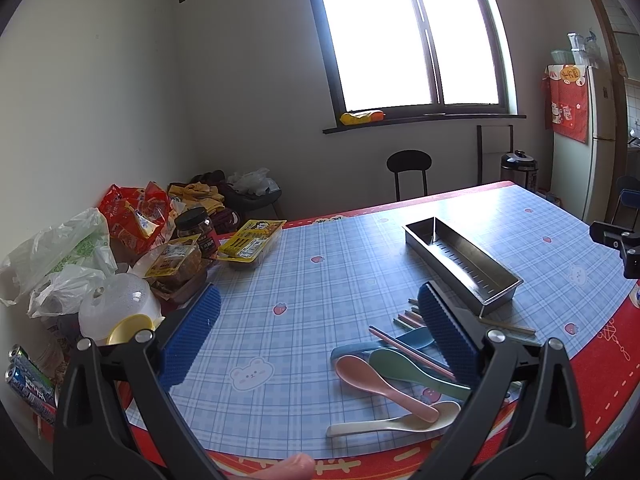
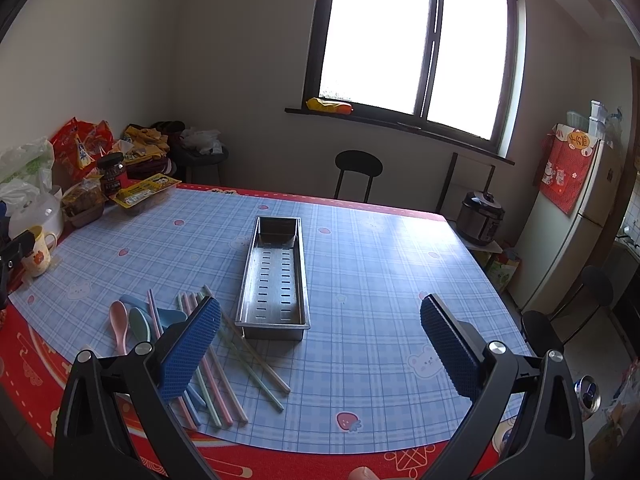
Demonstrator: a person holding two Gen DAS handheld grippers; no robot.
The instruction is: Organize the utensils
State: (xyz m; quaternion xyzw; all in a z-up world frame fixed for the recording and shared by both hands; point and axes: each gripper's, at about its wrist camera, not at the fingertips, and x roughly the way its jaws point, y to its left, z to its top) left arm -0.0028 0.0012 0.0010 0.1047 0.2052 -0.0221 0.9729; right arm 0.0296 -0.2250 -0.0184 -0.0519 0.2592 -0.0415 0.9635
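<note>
A plaid-clothed table [image 2: 380, 280] carries a steel tray [image 2: 276, 280], spoons [image 2: 132, 324], chopsticks [image 2: 240, 360], a mug [image 2: 38, 254] and food packets [image 2: 144, 194].

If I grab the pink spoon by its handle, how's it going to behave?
The pink spoon looks like smooth plastic, so probably light and stiff, maybe slick against the pads. Its handle end rests on the cream spoon, so lifting may nudge that one. The curved bowl could let it rock or pivot if pushed rather than slide straight.
</note>
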